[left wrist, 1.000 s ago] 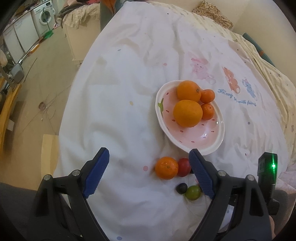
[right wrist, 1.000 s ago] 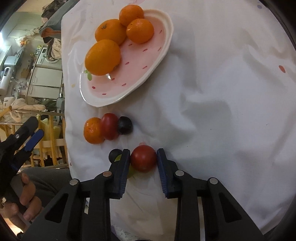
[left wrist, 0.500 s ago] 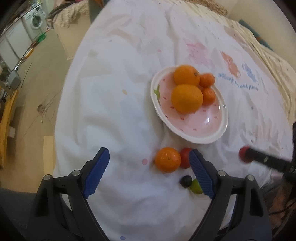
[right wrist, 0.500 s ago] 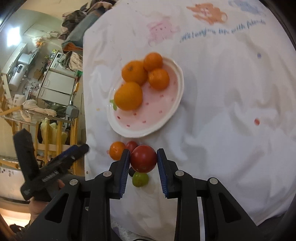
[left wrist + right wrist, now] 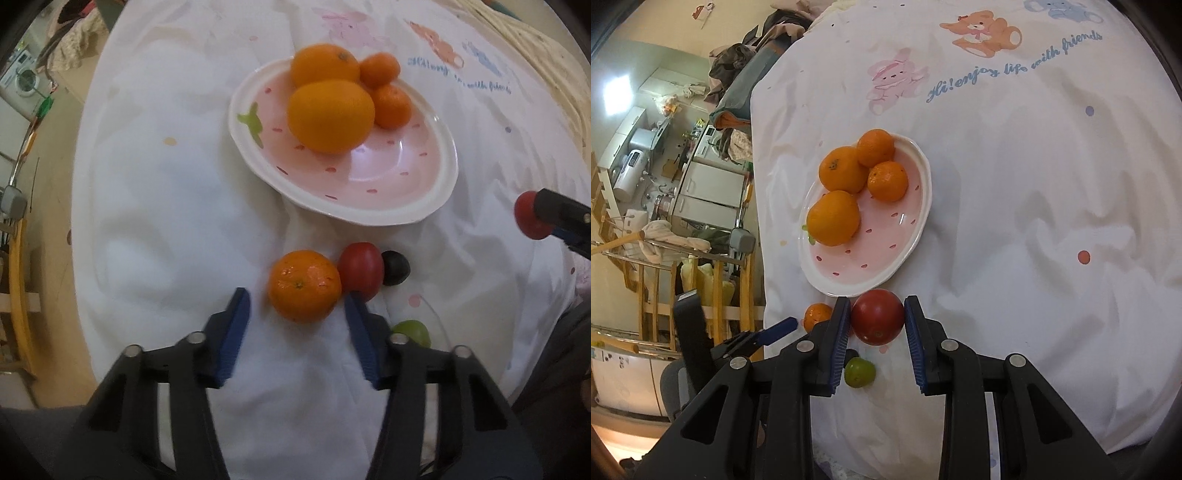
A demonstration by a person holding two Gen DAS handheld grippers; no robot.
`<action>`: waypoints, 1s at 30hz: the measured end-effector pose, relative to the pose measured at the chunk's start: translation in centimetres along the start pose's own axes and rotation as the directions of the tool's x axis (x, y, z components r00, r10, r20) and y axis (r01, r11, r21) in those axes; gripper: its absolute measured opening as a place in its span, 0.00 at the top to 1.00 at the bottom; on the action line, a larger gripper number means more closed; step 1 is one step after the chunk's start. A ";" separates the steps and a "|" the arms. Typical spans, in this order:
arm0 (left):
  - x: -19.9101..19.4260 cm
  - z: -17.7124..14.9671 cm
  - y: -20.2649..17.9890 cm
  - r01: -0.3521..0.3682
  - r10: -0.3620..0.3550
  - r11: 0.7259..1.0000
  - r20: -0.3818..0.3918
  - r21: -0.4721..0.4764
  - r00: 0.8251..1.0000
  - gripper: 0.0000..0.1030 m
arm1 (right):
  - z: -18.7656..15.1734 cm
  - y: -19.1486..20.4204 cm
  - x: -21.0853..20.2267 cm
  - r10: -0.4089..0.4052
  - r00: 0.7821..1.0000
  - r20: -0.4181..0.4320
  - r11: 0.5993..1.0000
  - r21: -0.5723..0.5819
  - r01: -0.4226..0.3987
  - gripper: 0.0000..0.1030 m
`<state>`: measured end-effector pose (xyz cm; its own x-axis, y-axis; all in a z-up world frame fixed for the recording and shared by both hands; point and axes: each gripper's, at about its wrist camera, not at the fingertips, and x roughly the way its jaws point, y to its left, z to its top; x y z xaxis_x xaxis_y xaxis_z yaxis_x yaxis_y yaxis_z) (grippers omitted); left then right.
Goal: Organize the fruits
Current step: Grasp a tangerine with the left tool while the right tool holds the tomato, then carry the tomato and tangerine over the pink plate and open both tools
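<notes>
Right gripper (image 5: pixel 875 323): ribbed blue pads clamp a smooth, round red tomato (image 5: pixel 877 316) just near of the plate.
Left gripper (image 5: pixel 295 306): jaws wide, flanking a dimpled, glossy tangerine (image 5: pixel 304 284) on the cloth.
Plate (image 5: pixel 439 192): glazed pink oval, white rim; carries four oranges (image 5: pixel 330 116).
Cloth (image 5: pixel 166 206): white, wrinkled.

The left claw (image 5: pixel 295 310) gapes around a loose orange mandarin (image 5: pixel 304 285) on the white cloth-covered table (image 5: pixel 166 206); a pink strawberry-patterned plate (image 5: pixel 436 192) holding four oranges lies at 12 o'clock.
</notes>
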<state>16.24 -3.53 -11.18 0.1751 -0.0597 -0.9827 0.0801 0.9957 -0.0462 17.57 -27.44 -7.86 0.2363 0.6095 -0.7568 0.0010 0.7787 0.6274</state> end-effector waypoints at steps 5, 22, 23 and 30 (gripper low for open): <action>0.2 -0.1 -1.1 0.003 -0.001 0.996 -0.023 0.090 1.000 0.69 | 0.3 -0.4 -0.1 -0.025 1.000 0.012 1.000 -0.002 0.025 0.70; -5.5 0.1 3.3 0.015 0.002 0.995 0.164 -0.100 0.986 0.69 | 0.5 -0.3 -0.7 0.002 0.999 0.035 1.000 0.000 -0.002 0.70; -5.8 0.0 3.4 0.017 0.001 0.994 0.169 -0.103 0.986 0.69 | 0.5 -0.1 -0.9 0.006 0.999 0.041 1.000 -0.005 -0.006 0.70; -7.6 1.0 3.1 -0.004 0.023 0.996 0.209 -0.092 0.978 0.68 | 0.1 1.0 -2.3 0.009 0.997 0.076 1.000 -0.023 -0.007 0.70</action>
<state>16.13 -0.09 -3.66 0.3783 -0.0503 -0.9243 -0.0108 0.9982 -0.0588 17.16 -28.09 -5.48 0.3094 0.6033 -0.7351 -0.0227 0.7774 0.6285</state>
